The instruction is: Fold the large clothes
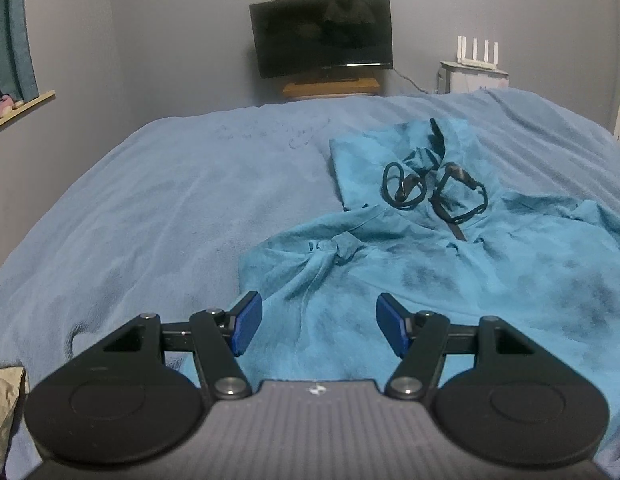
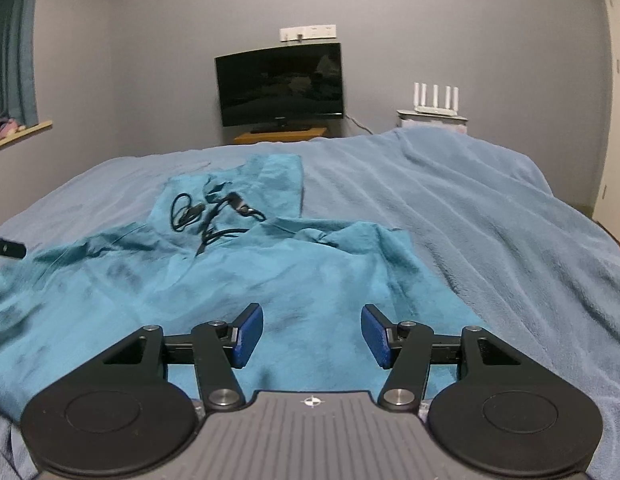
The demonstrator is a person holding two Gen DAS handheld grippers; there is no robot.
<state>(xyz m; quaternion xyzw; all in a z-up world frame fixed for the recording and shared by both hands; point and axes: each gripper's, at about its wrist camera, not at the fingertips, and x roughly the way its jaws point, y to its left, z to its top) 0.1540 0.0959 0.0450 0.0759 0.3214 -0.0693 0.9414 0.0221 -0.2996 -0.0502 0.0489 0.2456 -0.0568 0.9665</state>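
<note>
A teal hooded garment (image 1: 450, 272) with dark blotches lies spread on the bed, hood at the far end, with black drawstrings (image 1: 434, 188) looped on it. It also shows in the right wrist view (image 2: 270, 272), with the drawstrings (image 2: 214, 216) on the hood. My left gripper (image 1: 319, 326) is open and empty above the garment's near left edge. My right gripper (image 2: 312, 336) is open and empty above the garment's near right part. A bunched sleeve (image 1: 334, 248) lies on the left side.
A light blue fleece blanket (image 1: 150, 208) covers the bed, also in the right wrist view (image 2: 490, 220). A dark TV (image 1: 322, 34) stands on a wooden stand by the far wall. A white router (image 1: 476, 54) sits at the right. A curtain (image 1: 10, 28) hangs at the left.
</note>
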